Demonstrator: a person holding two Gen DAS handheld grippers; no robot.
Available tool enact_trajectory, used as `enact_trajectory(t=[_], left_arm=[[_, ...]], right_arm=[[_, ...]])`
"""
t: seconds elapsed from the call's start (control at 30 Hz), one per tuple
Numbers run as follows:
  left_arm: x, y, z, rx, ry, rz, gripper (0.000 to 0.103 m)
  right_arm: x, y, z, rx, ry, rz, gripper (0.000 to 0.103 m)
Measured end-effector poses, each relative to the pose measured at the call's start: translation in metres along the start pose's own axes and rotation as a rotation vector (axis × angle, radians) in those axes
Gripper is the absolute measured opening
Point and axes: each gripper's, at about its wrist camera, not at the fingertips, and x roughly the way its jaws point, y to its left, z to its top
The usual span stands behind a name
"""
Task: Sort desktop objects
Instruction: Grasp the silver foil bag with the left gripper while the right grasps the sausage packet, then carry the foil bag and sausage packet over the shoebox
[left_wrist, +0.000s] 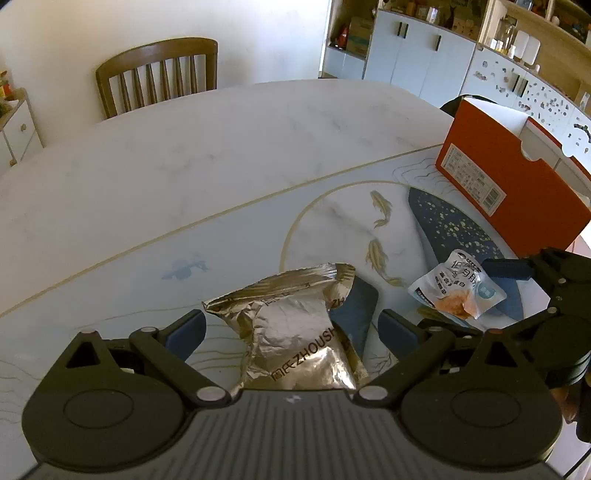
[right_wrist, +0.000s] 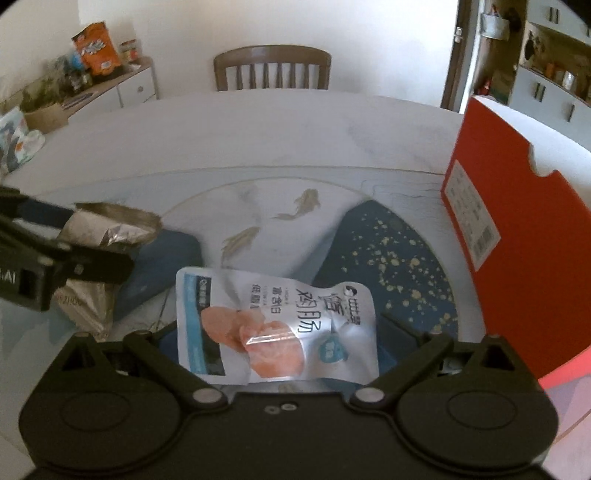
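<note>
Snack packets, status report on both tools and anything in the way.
Left tool open around gold foil packet. Right tool open around white chicken pouch. Both packets on table mat. Orange box right, open top; path looks clear.

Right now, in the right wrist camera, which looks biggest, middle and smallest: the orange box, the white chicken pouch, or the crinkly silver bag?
1. Orange cardboard box, biggest.
2. White plastic chicken pouch, though it sits closest to the camera, which inflates it.
3. Crinkly silver foil bag, smallest, but the left hand-held gripper partly hides it, so its rank against the pouch is unsure.
</note>
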Motion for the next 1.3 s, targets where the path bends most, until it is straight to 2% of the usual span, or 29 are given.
enact_trajectory(t=[0.17,0.23,0.3,0.5,0.6,0.77,1.3], left_arm=[[0.003,0.001,-0.003,-0.013,0.010,-0.018,0.097],[0.004,0.001,-0.004,-0.019,0.014,-0.028,0.092],[0.004,0.001,-0.004,-0.025,0.017,-0.035,0.080],[0.005,0.001,-0.006,-0.030,0.023,-0.035,0.063],[0.004,0.001,-0.006,-0.030,0.019,-0.031,0.056],[0.004,0.002,-0.006,-0.037,0.017,-0.032,0.053],[-0.010,-0.004,-0.003,-0.036,0.008,-0.046,0.050]], right_arm=[[0.001,-0.001,0.000,-0.007,-0.005,0.015,0.101],[0.001,-0.001,0.000,-0.007,-0.008,0.018,0.100],[0.000,-0.002,0.001,-0.001,-0.011,0.021,0.098],[-0.004,-0.005,0.001,0.008,-0.014,0.041,0.093],[-0.007,-0.005,0.001,0.007,-0.020,0.027,0.076],[-0.008,-0.005,0.001,-0.001,-0.013,0.023,0.075],[-0.038,-0.013,0.002,0.022,-0.078,0.011,0.074]])
